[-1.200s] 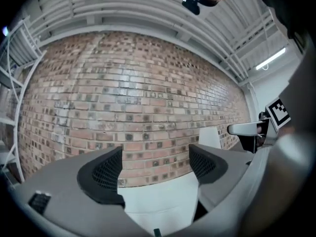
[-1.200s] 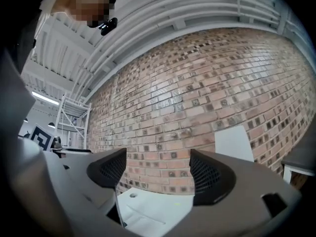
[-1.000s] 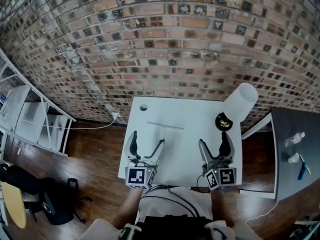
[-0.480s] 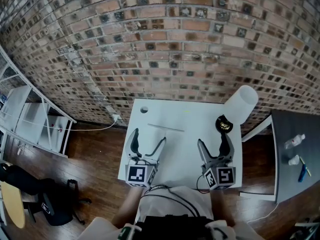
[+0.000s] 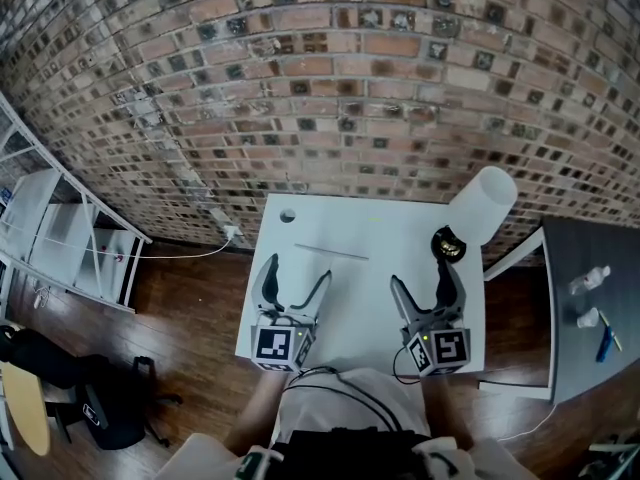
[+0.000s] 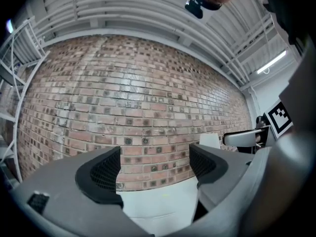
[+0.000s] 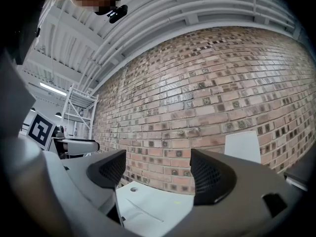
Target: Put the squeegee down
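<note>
**Squeegee flat on the white bench, both tongs empty**

The squeegee (image 5: 331,253) is seen lying flat on the smooth white bench (image 5: 375,230). It shows as a thin, pale, straight strip, and a short stem can just be made out at its middle. It lies ahead of both tongs, toward the wall, and is touched by neither. In the right gripper view it shows only as a fine slanted line on the bench top.

The left tongs (image 5: 297,273) are held level over the near edge of the bench. Their jaws stand wide apart and are closing, with nothing between them but bare bench top and brick beyond. The right tongs (image 5: 423,273) are likewise held level with the jaws wide apart and nothing clamped. The pads (image 6: 106,171) are dark and curved, with a fine mesh-like texture, and are set in smooth grey shells. A cube with black-and-white square markers (image 5: 280,345) is carried at the back of each.

A small round hole (image 5: 287,216) is cut in the far left corner of the bench. At the far right corner a white tapered cylinder (image 5: 482,203) stands tilted, just beside a black round thing (image 5: 447,245). The bench is backed by a rough brick wall (image 5: 330,88) of red-brown bricks with dark inset squares. It stands on a dark wooden plank floor (image 5: 190,298).
</note>
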Demonstrator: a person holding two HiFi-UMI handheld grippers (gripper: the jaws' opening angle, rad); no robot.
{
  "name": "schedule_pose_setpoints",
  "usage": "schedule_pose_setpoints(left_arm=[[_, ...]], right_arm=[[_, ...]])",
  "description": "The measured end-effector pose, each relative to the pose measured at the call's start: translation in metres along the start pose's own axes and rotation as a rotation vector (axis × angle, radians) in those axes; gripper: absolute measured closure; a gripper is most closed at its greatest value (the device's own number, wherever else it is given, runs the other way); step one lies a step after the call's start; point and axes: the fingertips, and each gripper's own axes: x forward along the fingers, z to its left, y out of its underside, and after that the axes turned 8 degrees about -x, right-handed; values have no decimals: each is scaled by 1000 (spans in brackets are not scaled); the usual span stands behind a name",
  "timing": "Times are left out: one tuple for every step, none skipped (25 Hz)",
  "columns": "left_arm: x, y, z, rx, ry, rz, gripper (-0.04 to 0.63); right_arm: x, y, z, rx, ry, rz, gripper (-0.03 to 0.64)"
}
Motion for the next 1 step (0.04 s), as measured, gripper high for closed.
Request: schedule_pose_setpoints(left_arm=[[-1, 3, 1, 4, -2, 4, 179]], right_arm=[[0, 2, 1, 0, -3, 3, 181]])
